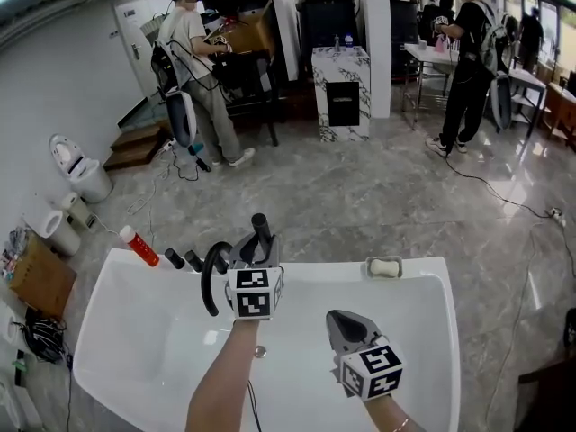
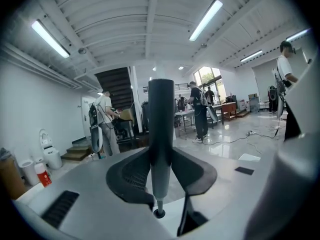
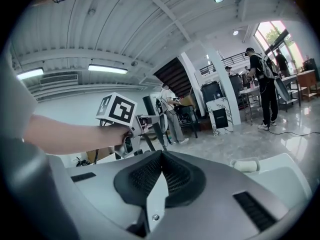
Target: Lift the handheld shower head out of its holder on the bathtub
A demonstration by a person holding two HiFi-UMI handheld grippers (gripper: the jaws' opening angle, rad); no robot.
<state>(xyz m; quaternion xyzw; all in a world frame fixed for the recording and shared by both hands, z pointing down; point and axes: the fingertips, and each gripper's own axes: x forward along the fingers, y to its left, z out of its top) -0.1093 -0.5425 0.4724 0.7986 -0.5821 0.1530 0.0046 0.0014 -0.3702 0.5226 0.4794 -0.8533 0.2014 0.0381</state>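
Right now the left gripper (image 1: 255, 250) has its jaws partway open and clamped on the shower head (image 1: 261, 228), whose dark handle stands upright above the bathtub's (image 1: 135, 331) far edge. The right gripper (image 1: 342, 324) hovers near the right edge, jaws pressed together, empty.

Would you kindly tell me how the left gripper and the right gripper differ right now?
The left gripper is clamped on the black handheld shower head, its handle upright between the jaws; the right gripper is shut on nothing. The left gripper is near the far rim of the white bathtub; the right gripper is nearer the person. Both are grey with a marker cube.
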